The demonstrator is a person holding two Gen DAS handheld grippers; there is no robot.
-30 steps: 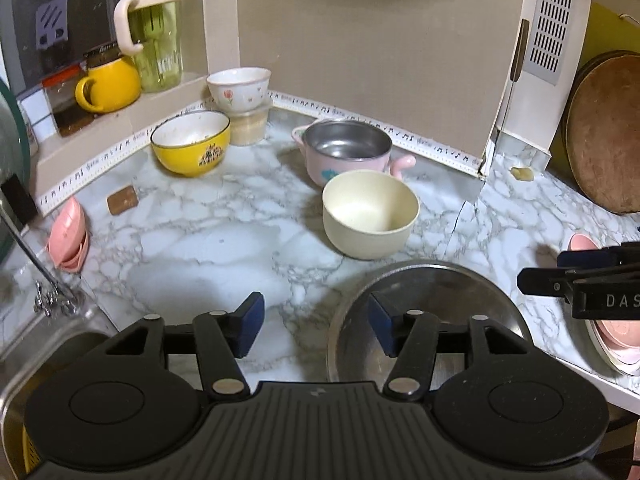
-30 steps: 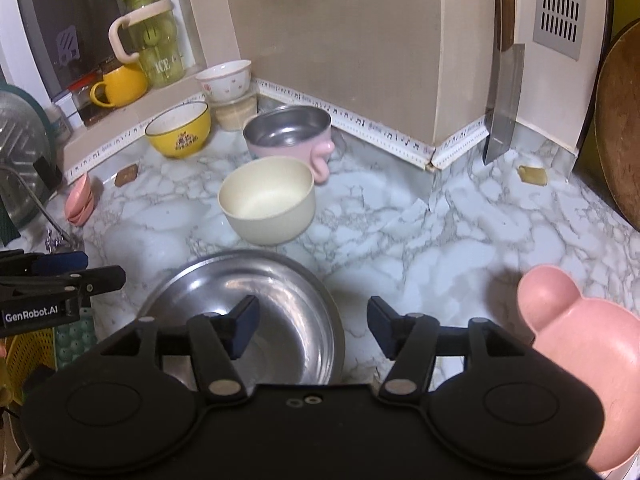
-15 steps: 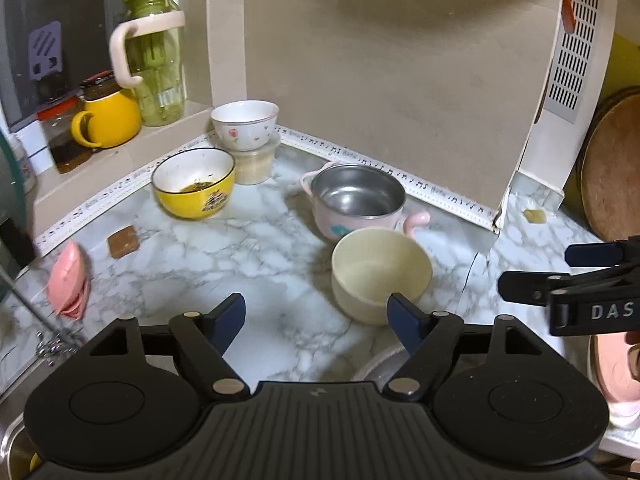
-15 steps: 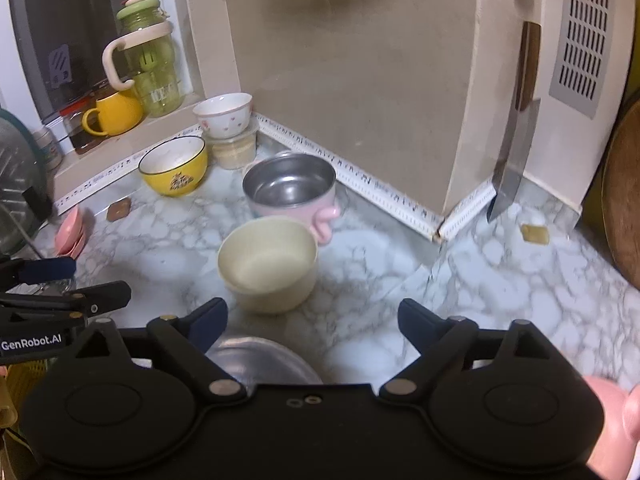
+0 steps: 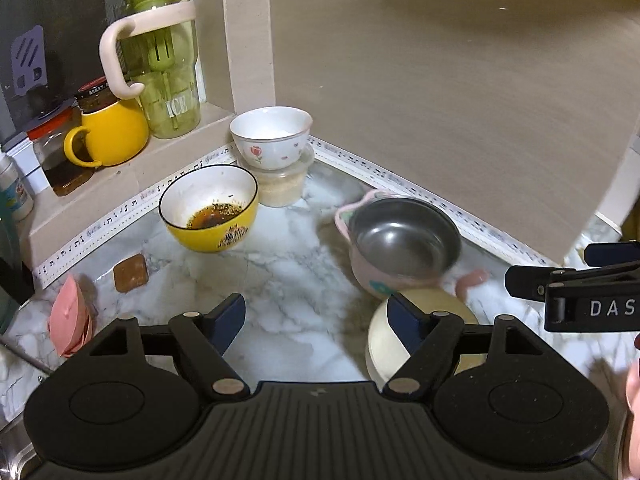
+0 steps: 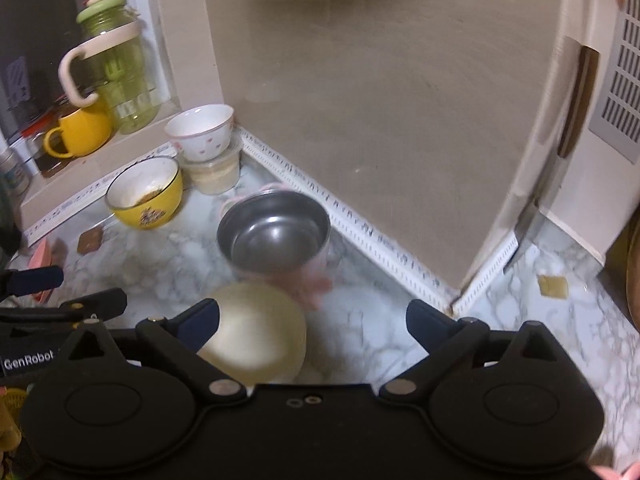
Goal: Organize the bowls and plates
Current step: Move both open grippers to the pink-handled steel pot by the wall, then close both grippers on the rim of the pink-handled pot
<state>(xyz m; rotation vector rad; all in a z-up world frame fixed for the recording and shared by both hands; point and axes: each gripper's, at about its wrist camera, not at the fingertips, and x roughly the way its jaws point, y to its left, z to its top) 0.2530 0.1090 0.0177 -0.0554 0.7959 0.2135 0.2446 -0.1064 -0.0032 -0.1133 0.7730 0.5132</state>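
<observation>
My left gripper point(image 5: 316, 316) is open and empty above the marble counter point(image 5: 288, 276). A cream bowl point(image 5: 404, 354) sits just behind its right finger. A pink pot with a steel inside point(image 5: 400, 240) stands beyond it. A yellow bowl with dark residue point(image 5: 208, 210) and a white flowered bowl point(image 5: 272, 136) on a plastic tub stand at the back left. My right gripper point(image 6: 312, 320) is open and empty; the cream bowl point(image 6: 256, 340) lies by its left finger, the pink pot point(image 6: 276, 236) and yellow bowl point(image 6: 146, 194) beyond. The right gripper also shows in the left wrist view point(image 5: 576, 280).
A green jug point(image 5: 160, 52), a yellow mug point(image 5: 112, 134) and jars stand on the window ledge. A pink scrubber point(image 5: 70, 320) and a brown pad point(image 5: 130, 272) lie at the counter's left. A beige wall corner point(image 6: 460, 292) juts out, with a knife point(image 6: 568, 120) hanging on it.
Both grippers have moved forward and tilted up toward the back corner. The steel basin and pink plate have dropped out of view. The cream bowl now sits close at the fingers.
</observation>
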